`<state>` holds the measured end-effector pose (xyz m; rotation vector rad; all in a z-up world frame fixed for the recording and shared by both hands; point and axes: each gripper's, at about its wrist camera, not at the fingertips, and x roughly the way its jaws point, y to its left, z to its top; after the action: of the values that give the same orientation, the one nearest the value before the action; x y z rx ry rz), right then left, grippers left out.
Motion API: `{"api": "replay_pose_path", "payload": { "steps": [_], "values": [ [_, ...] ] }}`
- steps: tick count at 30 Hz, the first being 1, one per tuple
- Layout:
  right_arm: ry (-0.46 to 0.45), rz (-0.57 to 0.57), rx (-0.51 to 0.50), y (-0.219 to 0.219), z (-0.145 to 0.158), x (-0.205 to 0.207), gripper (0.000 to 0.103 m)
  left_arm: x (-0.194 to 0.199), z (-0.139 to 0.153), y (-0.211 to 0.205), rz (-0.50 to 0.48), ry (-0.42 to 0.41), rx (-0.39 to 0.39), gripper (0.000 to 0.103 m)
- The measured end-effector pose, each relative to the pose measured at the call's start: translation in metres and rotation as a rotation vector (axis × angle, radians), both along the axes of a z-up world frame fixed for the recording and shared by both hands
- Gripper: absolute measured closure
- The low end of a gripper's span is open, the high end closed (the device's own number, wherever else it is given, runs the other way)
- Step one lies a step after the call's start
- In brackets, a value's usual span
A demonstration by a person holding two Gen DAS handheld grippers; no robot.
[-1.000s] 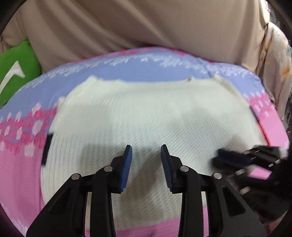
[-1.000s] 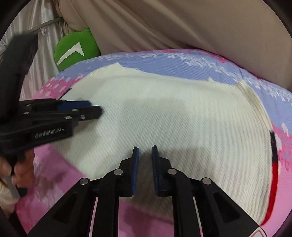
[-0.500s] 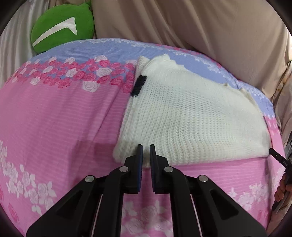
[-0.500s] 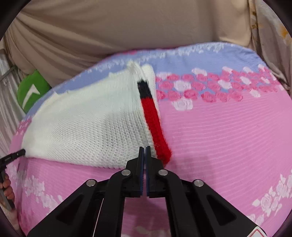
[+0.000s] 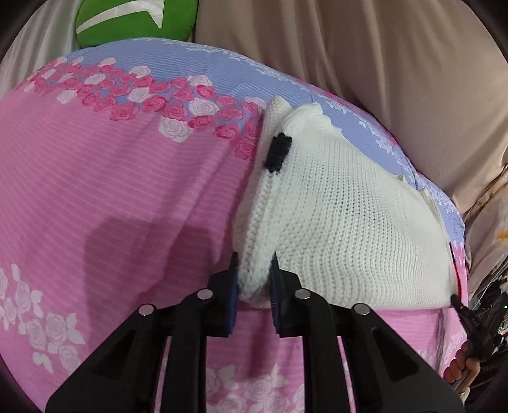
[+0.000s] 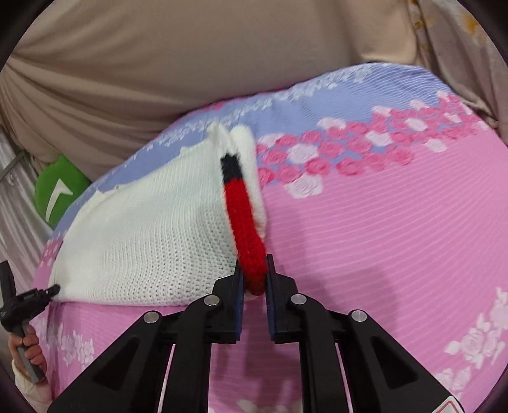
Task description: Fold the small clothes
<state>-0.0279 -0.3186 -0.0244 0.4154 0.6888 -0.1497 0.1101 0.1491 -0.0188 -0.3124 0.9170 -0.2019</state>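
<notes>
Pink floral bed (image 5: 127,190) carries one white knit sweater (image 5: 343,228); left tool (image 5: 252,282) and right tool (image 6: 254,279) each clamp one near corner.

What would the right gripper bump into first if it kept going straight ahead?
The right gripper is already shut on the sweater's red trim, so that knit comes first, with the bedspread apparently beneath it.

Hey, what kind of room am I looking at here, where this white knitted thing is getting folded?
Probably a bedroom: the white knitted garment lies on a bed-like surface under a pink and lilac rose-print sheet, with a green cushion at its far edge and beige drapery behind.
</notes>
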Motion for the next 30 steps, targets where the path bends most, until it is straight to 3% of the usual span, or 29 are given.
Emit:
{"api": "replay_pose_path", "payload": {
  "steps": [5, 10, 18, 21, 24, 26, 27, 28, 30],
  "values": [
    [0.059, -0.035, 0.009, -0.014, -0.023, -0.013, 0.094, -0.014, -0.01, 0.013, -0.014, 0.019, 0.012, 0.089],
    [0.06, -0.024, -0.02, -0.002, -0.008, -0.025, 0.094, -0.032, 0.0, 0.006, -0.051, 0.016, 0.029, 0.089],
    [0.128, -0.06, 0.002, 0.002, -0.015, -0.117, 0.094, -0.112, -0.009, 0.041, -0.078, 0.117, -0.019, 0.09],
    [0.164, -0.037, -0.012, 0.009, -0.031, -0.122, 0.092, -0.122, -0.013, 0.038, -0.078, 0.117, -0.022, 0.088],
    [0.099, -0.064, -0.011, 0.011, -0.02, -0.125, 0.084, -0.123, -0.006, 0.032, -0.073, 0.07, -0.03, 0.079],
    [-0.005, -0.091, -0.012, 0.015, 0.003, -0.132, 0.082, -0.127, 0.008, 0.032, -0.061, 0.013, -0.053, 0.063],
    [-0.036, -0.094, -0.041, 0.02, 0.013, -0.133, 0.081, -0.127, 0.014, 0.033, -0.048, -0.011, -0.062, 0.04],
    [-0.069, -0.077, -0.077, 0.031, 0.025, -0.13, 0.081, -0.127, 0.019, 0.033, -0.026, -0.036, -0.078, 0.026],
    [-0.098, 0.012, -0.087, 0.056, 0.037, -0.115, 0.081, -0.118, 0.021, 0.03, -0.021, -0.053, -0.101, 0.025]
  ]
}}
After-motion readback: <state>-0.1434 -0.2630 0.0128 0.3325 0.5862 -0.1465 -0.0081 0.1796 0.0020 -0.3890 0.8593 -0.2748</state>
